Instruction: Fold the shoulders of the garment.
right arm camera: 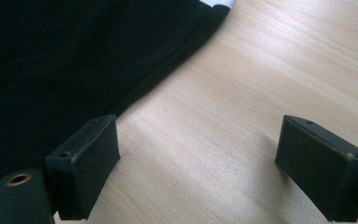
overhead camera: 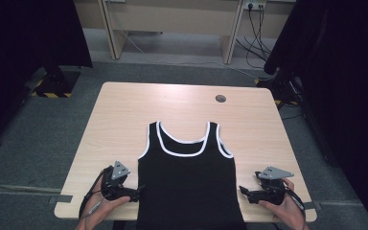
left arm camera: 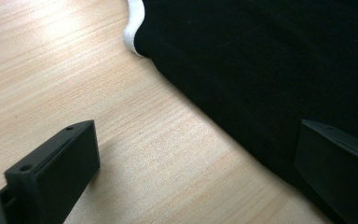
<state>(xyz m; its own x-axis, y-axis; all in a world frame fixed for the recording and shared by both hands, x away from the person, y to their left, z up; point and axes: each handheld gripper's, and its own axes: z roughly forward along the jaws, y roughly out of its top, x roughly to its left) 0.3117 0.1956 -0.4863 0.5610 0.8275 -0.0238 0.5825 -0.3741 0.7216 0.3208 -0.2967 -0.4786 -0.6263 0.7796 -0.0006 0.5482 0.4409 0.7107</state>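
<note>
black tank top [overhead camera: 189, 182] lies flat at lower centre of table [overhead camera: 124, 110]. it looks soft, light, floppy. my left gripper [overhead camera: 133, 192] and right gripper [overhead camera: 243, 191] both gape; i'd pinch the side hems.

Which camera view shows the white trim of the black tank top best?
The high view: there the tank top lies flat on the table with its white trim traced around neckline and both armholes. The left gripper view catches a short piece of trim; the right gripper view catches a sliver at its top edge.
</note>
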